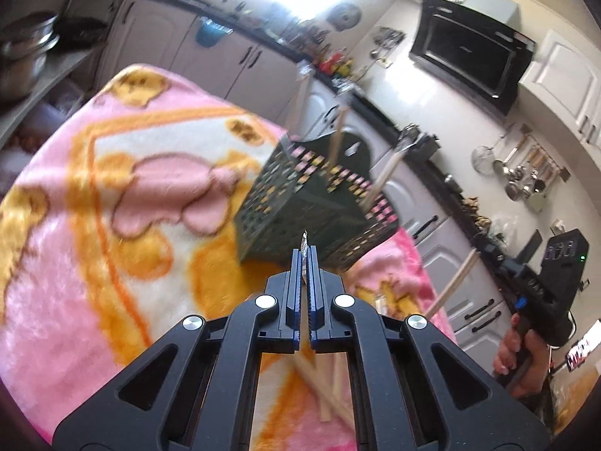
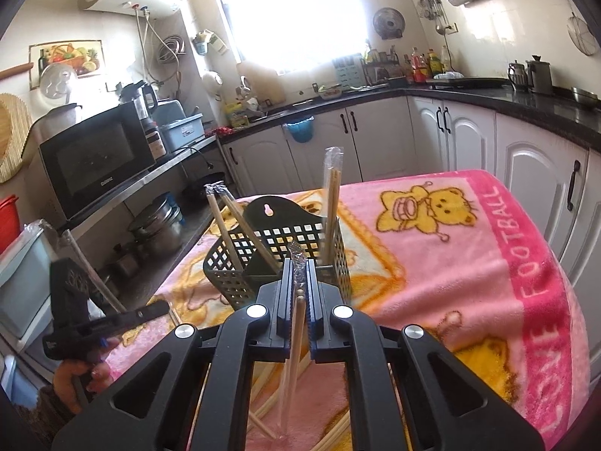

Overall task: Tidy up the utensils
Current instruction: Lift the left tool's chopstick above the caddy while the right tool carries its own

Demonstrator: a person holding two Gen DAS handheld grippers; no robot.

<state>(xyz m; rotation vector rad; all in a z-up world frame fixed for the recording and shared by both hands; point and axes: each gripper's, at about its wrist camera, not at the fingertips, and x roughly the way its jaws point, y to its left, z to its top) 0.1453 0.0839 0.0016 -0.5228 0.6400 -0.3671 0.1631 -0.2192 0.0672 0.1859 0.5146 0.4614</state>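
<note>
- my left gripper [image 1: 305, 263] is closed on a wrapped pair of chopsticks [image 1: 303, 248]; only the crinkled tip of the wrapper pokes out past the blue pads, and the sticks run back between the fingers.
- my right gripper [image 2: 299, 278] is clamped on another wrapped pair of chopsticks [image 2: 295, 342], clear wrapper bunched at the fingertips, the sticks hanging down beneath it.
- the dark green perforated utensil basket [image 2: 278, 263] stands on the surface [image 2: 450, 263], which is covered by a pink and orange teddy-bear blanket; it sits just ahead of both grippers.
- the basket already holds wrapped chopsticks: one pair upright [image 2: 332, 203] in the right compartment, two leaning left [image 2: 233, 225] in the left one.
- more loose chopsticks [image 2: 263, 413] lie on the blanket beneath my grippers.
- from the right wrist view, a hand [image 2: 80, 379] holds the left gripper's handle low on the left.
- white kitchen cabinets [image 2: 450, 139] and a dark countertop ring the room behind.
</note>
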